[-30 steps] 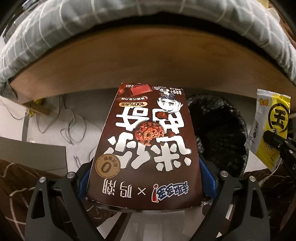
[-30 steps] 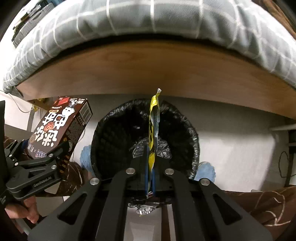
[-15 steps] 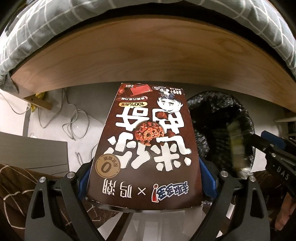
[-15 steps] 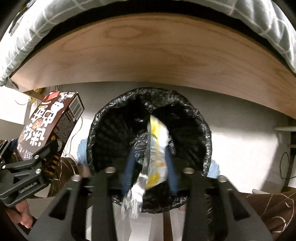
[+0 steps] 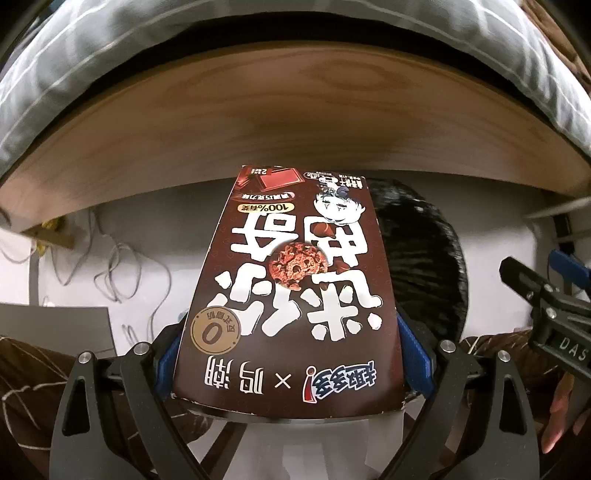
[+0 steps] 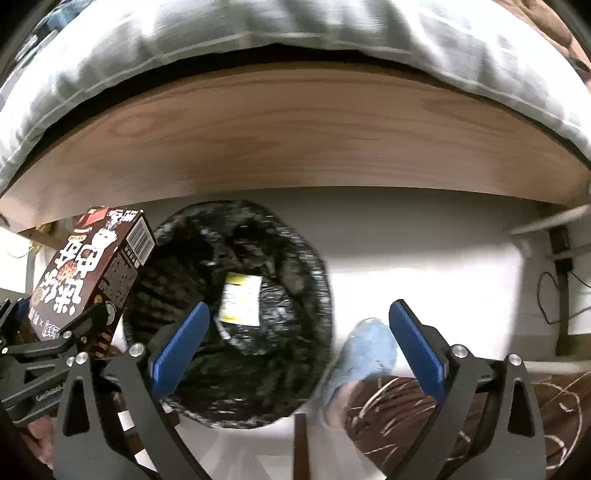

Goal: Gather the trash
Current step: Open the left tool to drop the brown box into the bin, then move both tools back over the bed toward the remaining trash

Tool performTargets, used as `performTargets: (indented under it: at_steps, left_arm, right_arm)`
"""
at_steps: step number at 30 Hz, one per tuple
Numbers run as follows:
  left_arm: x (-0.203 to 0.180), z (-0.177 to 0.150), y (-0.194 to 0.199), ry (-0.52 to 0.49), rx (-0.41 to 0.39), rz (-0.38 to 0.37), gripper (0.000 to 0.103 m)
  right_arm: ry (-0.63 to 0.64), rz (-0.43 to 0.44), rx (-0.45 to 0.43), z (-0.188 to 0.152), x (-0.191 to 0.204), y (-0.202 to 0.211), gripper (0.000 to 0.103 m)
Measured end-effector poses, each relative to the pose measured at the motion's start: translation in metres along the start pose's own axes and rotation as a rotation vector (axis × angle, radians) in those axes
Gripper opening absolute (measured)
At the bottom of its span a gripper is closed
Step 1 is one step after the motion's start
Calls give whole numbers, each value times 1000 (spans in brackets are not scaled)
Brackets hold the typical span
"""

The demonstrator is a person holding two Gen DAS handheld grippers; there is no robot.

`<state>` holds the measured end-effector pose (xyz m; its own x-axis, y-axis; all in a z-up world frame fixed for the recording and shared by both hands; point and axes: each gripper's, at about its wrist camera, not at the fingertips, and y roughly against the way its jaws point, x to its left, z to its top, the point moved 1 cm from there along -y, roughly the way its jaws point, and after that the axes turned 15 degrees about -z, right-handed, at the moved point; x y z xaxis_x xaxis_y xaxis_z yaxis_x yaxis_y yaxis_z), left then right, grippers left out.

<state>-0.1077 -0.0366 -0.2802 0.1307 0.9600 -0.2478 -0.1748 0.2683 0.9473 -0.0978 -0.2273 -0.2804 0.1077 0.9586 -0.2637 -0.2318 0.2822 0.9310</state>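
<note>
— What carries everything down there?

— A pale floor (image 6: 424, 236). Along the twelve o'clock side of both views runs the wooden side of a bed (image 6: 295, 140), with a grey checked quilt (image 6: 258, 33) lying on top of it.

— And on the floor itself?

— A bin lined with a black bag (image 6: 295, 266) stands at the centre of the right wrist view; a yellow wrapper (image 6: 242, 297) lies inside it. In the left wrist view, loose grey cables (image 5: 110, 258) trail at nine o'clock, with a flat grey board (image 5: 51, 321) just below them. A black cable (image 6: 546, 295) sits at three o'clock in the right view.
</note>
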Motion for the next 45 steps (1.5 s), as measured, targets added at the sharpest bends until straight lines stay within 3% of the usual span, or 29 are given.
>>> performTargets:
  at_steps: [7,15,22,33,45]
  left_arm:
    - [-33,1,-13,-53,40,-31,90]
    - [-53,-4,-28,-92,84,-43,90]
    - [-55,-3,-33,-106,86,12,95]
    - [-47,19,23,-103,-40,4,96]
    - [-37,59,88,-91,-171,16,96]
  right_arm:
    - [-28,-84,-32,-5,-41,-1,94]
    - [-64,-100,-18,-13,-61,-9,94]
    - [-85,-92,-27,-13,-63,-6,94]
    - [-132,-57,-94,3,-68,38,94]
    - [-120,-40,-271,47,-70,112,94]
